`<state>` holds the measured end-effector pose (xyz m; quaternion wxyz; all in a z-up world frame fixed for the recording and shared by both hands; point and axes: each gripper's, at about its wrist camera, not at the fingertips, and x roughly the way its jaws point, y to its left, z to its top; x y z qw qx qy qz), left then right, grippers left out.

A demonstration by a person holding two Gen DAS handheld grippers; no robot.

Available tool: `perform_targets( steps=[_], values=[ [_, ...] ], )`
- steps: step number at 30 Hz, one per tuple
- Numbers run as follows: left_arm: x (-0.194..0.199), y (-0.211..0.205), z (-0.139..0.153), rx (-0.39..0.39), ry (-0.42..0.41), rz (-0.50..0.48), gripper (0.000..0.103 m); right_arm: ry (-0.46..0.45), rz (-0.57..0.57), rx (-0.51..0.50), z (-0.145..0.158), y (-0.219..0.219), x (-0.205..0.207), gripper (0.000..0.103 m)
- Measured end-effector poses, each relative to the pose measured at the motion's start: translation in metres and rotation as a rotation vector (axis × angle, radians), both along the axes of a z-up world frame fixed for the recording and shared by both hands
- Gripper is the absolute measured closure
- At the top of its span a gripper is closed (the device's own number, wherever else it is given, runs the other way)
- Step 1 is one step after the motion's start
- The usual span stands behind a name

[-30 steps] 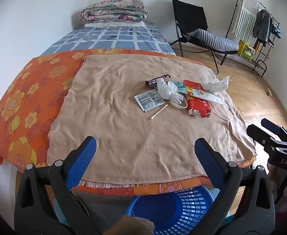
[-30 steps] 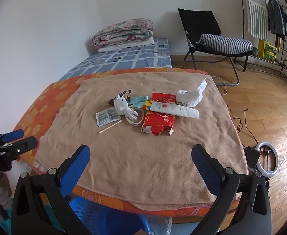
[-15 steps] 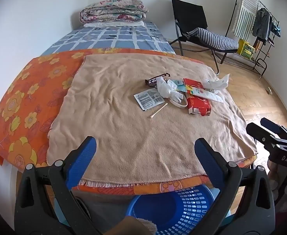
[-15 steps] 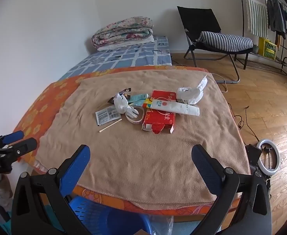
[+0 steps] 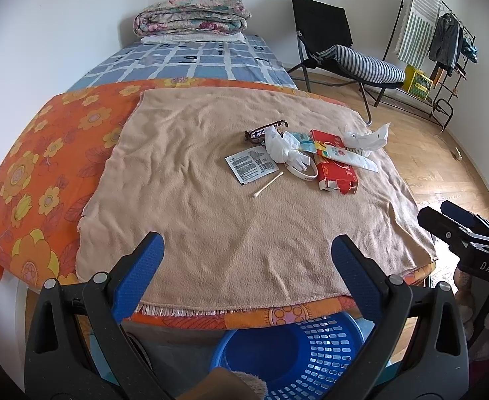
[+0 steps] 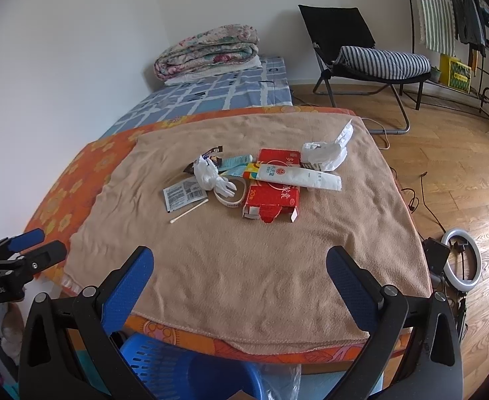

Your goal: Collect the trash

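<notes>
I hold my left gripper (image 5: 246, 255) over the near edge of the tan blanket (image 5: 211, 206), fingers spread wide with nothing between them. From left to right the trash lies mid-blanket: a flat sachet (image 5: 251, 165), a cotton swab (image 5: 268, 184), a crumpled white plastic bag (image 5: 282, 145), a white ring (image 5: 302, 170), a red carton (image 5: 336, 165) with a white tube (image 5: 351, 157) across it, then crumpled tissue (image 5: 366, 138). A blue basket (image 5: 297, 353) sits below the edge. My right gripper (image 6: 239, 268) is likewise wide open and empty
</notes>
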<state>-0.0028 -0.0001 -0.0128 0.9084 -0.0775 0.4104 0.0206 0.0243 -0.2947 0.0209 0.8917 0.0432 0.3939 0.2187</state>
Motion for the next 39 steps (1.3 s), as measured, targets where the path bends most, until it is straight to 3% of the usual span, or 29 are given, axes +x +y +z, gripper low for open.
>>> perform_targets(
  steps=[39],
  values=[
    [-0.0014, -0.0014, -0.0036, -0.002, 0.010, 0.001, 0.001, 0.013, 0.006, 0.001, -0.0032, 0.0022, -0.0011, 0.000]
  ],
)
